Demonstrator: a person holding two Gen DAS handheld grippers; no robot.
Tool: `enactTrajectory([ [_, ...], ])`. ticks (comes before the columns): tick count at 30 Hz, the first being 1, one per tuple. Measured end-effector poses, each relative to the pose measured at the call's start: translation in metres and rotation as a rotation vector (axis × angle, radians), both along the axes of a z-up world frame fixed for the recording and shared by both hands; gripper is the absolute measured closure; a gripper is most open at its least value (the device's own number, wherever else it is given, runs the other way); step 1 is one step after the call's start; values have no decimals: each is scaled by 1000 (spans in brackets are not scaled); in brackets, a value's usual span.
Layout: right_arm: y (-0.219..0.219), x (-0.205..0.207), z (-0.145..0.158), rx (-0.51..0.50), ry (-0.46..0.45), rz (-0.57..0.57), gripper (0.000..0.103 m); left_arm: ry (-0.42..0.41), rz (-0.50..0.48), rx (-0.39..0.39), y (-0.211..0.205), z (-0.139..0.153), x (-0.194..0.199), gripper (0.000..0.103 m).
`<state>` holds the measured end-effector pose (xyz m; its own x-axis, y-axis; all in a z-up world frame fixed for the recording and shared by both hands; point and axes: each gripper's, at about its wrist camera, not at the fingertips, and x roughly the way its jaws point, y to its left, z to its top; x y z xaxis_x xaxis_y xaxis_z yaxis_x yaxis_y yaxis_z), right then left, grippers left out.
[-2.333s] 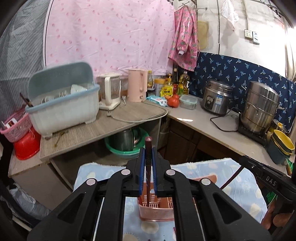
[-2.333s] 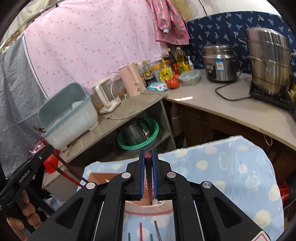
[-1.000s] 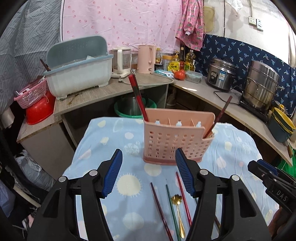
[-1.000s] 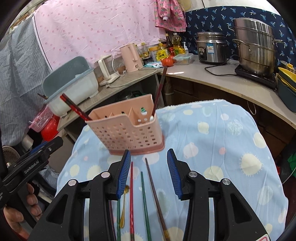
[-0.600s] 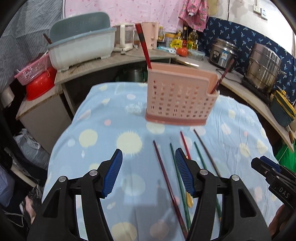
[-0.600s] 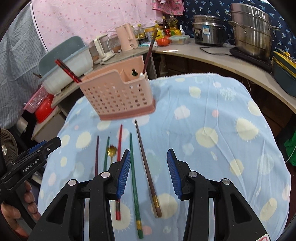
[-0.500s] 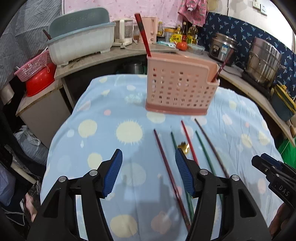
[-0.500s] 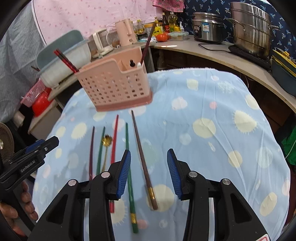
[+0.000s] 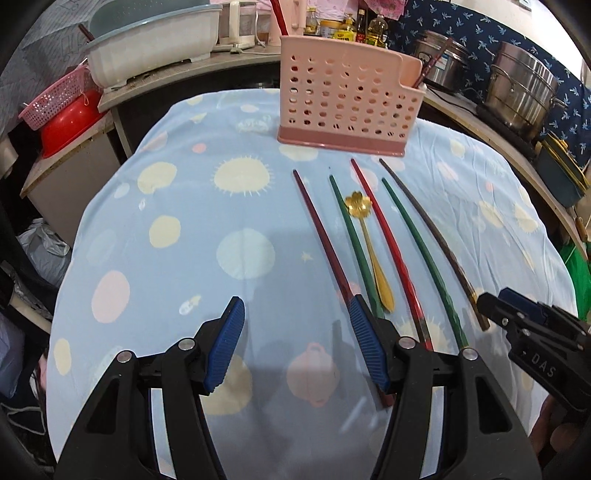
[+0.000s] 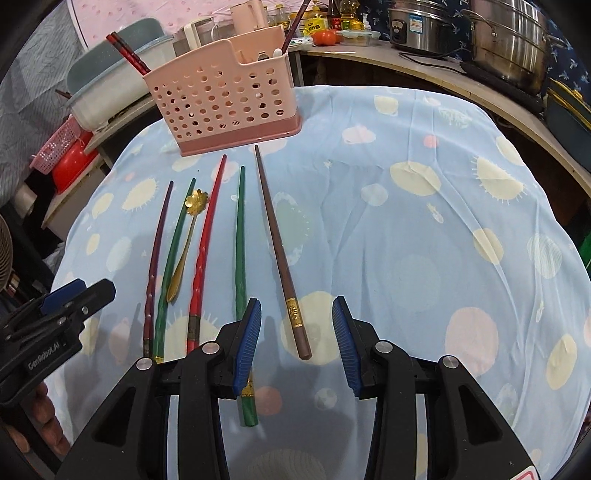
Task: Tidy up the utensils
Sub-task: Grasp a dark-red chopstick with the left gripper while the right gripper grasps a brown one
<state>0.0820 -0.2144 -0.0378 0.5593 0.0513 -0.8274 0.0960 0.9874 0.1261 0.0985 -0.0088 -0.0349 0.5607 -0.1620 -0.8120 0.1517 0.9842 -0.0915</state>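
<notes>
A pink perforated utensil holder stands at the far side of a blue spotted cloth and holds chopsticks at both ends. In front of it lie several chopsticks: maroon, green, red, green and brown, plus a gold flower-bowl spoon. My left gripper is open and empty, low over the cloth beside the maroon chopstick's near end. My right gripper is open and empty, its jaws either side of the brown chopstick's near end.
Behind the table a counter carries a white-and-teal dish rack, a kettle, bottles, a rice cooker and a steel steamer pot. A pink basket and a red bowl sit at the left. The cloth drops off at its edges.
Both grippers let go of chopsticks now standing in the holder, opened, then drew back and down toward the near ends of the chopsticks on the cloth.
</notes>
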Motion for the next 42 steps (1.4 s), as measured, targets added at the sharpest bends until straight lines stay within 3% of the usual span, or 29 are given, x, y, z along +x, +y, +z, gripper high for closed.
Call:
enactTrajectory([
  [7, 1, 1, -9, -11, 23, 14, 78, 34, -18, 4, -5, -12, -9, 47],
  [15, 4, 5, -13, -18, 29, 27, 81, 52, -29, 3, -7, -17, -11, 47],
  [19, 5, 6, -16, -37, 31, 33, 94, 61, -35, 1, -8, -20, -14, 47],
  [42, 6, 0, -17, -32, 32, 37, 95, 73, -89, -12, -22, -24, -21, 47],
])
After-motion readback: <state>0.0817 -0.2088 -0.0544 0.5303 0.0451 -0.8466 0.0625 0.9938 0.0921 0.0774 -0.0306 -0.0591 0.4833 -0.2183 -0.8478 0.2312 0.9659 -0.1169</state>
